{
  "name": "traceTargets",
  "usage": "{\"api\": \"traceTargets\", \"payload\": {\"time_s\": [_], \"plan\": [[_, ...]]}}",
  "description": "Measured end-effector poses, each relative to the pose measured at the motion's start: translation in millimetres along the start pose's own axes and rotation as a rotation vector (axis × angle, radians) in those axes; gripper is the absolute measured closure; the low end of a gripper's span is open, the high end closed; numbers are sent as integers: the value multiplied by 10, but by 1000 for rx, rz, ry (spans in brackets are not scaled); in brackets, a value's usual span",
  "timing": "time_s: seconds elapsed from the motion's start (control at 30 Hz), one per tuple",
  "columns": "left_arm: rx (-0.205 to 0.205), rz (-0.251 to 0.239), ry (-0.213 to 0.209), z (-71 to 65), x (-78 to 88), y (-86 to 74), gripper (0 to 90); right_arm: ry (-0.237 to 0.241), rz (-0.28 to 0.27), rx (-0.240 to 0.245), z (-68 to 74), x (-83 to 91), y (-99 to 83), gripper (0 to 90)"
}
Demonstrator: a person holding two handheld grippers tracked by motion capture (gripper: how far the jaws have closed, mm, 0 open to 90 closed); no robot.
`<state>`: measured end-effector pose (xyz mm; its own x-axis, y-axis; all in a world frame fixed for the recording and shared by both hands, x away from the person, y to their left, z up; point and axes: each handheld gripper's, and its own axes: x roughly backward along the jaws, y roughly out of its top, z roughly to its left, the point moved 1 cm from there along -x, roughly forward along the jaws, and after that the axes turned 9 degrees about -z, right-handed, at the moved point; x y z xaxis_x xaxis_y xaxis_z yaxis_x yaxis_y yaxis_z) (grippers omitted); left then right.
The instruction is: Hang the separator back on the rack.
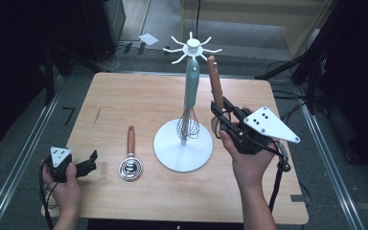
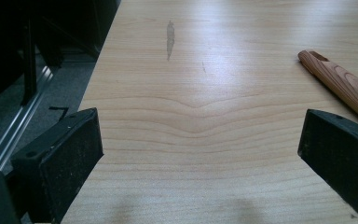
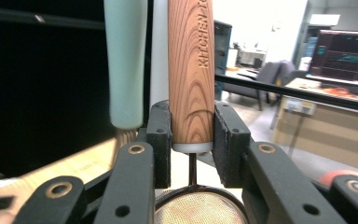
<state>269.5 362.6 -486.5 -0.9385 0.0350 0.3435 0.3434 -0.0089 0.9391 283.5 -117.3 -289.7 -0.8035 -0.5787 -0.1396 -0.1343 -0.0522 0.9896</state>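
The right gripper clamps the wooden handle of a mesh strainer, holding it upright just beside the white hanging stand, where a mint-handled whisk hangs. The left gripper rests near the table's left edge, jaws wide apart and empty. What looks like a coil whisk lies between.
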Motion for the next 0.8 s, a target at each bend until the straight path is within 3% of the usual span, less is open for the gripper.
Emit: {"api": "traceTargets", "payload": {"time_s": [0.17,0.37,0.53,0.67,0.8], "plan": [[1,-6,2,-3,0,-2,0,5,-1,-4,-8,-6,-13,718],[1,-5,1,0,0,-1,0,70,6,-46,-69,0,-59,667],[0,-6,3,-2,-1,-2,0,101,4,-77,-114,18,-107,788],[-2,-3,0,-3,1,-1,0,96,-6,-115,-169,5,-116,900],[0,-5,0,0,0,-1,0,88,-1,-122,-207,-35,-128,900]]}}
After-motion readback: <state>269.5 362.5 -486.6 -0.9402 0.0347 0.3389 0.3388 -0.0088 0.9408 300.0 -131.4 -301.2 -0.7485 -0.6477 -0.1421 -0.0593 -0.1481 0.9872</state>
